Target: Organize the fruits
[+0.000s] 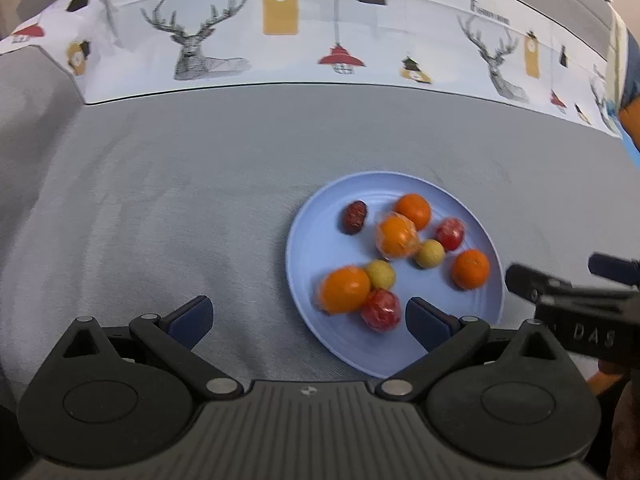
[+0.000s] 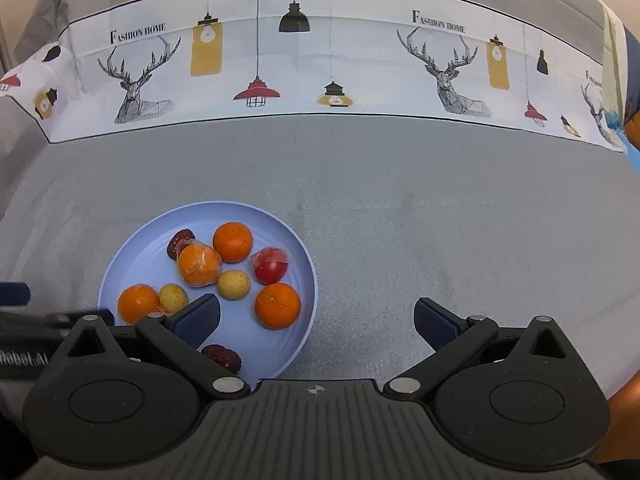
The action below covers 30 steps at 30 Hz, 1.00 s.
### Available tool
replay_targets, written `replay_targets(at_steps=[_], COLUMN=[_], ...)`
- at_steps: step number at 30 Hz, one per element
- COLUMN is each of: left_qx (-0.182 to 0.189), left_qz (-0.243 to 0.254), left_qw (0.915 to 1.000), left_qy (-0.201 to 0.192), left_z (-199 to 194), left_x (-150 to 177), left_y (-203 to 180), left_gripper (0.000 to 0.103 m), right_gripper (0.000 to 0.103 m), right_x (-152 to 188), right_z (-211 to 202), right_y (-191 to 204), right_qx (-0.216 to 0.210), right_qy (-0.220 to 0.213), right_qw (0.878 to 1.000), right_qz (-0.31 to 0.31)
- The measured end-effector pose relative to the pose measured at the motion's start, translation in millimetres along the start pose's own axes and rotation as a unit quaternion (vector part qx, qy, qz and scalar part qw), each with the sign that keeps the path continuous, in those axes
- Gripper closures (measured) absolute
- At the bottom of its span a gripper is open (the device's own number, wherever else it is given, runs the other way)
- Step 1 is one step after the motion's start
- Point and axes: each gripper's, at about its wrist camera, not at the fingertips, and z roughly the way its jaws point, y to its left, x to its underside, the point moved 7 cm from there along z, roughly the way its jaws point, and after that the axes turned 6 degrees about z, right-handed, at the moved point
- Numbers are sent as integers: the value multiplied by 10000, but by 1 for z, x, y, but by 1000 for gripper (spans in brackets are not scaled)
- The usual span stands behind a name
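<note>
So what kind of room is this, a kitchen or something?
Probably a home table, though I can't see the room. A grey tablecloth with a deer-and-lamp border reading "Fashion Home" covers it, and a blue plate holds fruit.

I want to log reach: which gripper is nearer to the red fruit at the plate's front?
Left. The left gripper has one finger beside the red fruit; the right gripper hangs over the plate's far side.

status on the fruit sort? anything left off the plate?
Looks nearly done: oranges, yellow fruits, red wrapped fruits and dried dates all sit on the blue plate; no fruit shows on the grey cloth. Nothing in hand: left claw and right claw are both open and empty. Possibly only regrouping remains.
</note>
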Motion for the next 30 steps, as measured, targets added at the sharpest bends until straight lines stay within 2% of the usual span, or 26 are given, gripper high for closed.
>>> replay_targets(at_steps=[7,30], left_qx=[157,153], left_qz=[-61,34], left_qw=[9998,9998], left_qy=[130,139], left_z=[3,6], left_x=[1,1], left_y=[1,-4], left_gripper=[1,1], right_gripper=[1,1], right_x=[5,9], right_z=[6,14], right_y=[11,9], right_qx=[29,57], right_qy=[73,195], right_qw=[9994,9994], right_qz=[-323,-273])
